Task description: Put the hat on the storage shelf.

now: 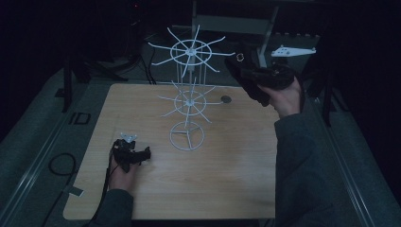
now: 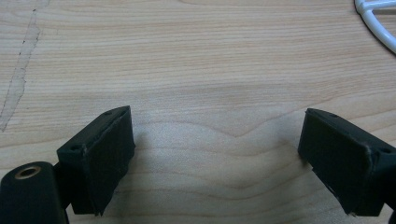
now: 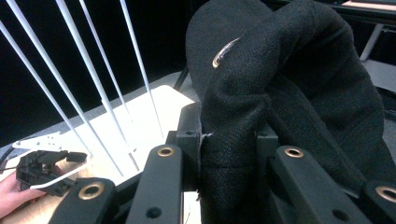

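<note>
My left gripper [image 1: 142, 153] rests on the table [image 1: 227, 189] near its left edge, jaws standing wide with nothing between them but bare wood. Just beyond it toward the middle stands the white wire rack [image 1: 189, 90], its ring base on the tabletop and two tiers of spoke arms above. Over the far right corner my right gripper [image 1: 242, 71] is raised level with the upper tier, its jaws clamped on a black cap [image 3: 280, 93]; the cloth bunches up between the pads. I judge that I am carrying the cap to the rack to hang it. Next I need to bring it left, set it over the tip of a right-hand upper spoke, and only then release.
</note>
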`<state>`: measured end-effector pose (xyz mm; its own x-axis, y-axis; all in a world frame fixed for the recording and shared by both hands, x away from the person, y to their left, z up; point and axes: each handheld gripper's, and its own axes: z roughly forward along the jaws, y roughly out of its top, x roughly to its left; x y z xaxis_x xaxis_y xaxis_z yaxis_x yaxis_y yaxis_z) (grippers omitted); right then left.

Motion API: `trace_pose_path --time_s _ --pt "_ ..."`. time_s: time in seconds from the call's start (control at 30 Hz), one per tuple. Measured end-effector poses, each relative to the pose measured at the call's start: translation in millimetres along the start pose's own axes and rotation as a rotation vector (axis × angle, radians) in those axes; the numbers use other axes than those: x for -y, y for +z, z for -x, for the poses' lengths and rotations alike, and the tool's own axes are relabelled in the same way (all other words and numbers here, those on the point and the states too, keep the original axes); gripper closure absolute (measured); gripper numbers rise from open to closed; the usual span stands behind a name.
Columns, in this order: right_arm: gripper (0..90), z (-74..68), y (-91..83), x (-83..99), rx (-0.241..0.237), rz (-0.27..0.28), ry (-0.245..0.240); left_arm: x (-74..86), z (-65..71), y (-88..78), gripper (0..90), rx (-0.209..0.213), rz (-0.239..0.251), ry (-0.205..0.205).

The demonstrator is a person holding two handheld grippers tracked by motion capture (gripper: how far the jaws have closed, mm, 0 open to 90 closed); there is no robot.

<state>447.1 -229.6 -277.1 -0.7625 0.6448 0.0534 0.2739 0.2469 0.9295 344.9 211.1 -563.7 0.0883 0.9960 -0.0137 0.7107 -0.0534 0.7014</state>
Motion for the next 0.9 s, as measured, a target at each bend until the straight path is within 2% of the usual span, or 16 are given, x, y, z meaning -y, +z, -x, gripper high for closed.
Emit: trace_pose_path --time_s 0.37,0.9 --pt "72.3 -0.6 -7.5 -12.9 -0.003 0.026 -0.006 -0.1 -0.8 -0.7 11.4 0.000 -0.010 0.012" --pt "72.4 -5.0 -13.3 -28.0 0.001 0.061 -0.017 0.0 -0.4 -0.4 11.5 0.000 -0.007 0.007"
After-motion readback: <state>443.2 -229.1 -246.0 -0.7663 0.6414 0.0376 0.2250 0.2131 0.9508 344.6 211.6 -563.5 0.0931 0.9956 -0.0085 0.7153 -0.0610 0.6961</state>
